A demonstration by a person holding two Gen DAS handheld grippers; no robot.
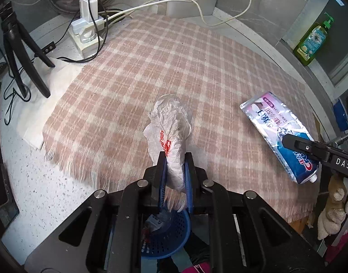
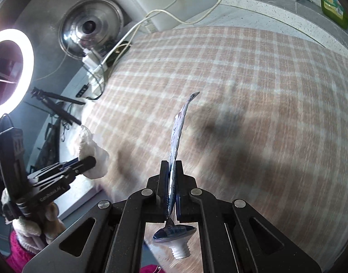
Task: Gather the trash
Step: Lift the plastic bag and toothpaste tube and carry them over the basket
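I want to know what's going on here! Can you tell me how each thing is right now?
Left gripper: shut on the wrapper.
Wrapper: crumpled, held above the cloth.
Right gripper: shut on the tube.
Tube: squeezed flat, capless, lifted.
Basket: below the left gripper, trash inside.
Charger: plugged in.
Ring light: on.

The middle of the checked cloth (image 1: 174, 68) lies bare and open to passage. At its far left corner a power strip (image 1: 87, 34) with trailing cables (image 1: 196, 0) crowds the way, and a black tripod (image 1: 21, 52) stands on the left.
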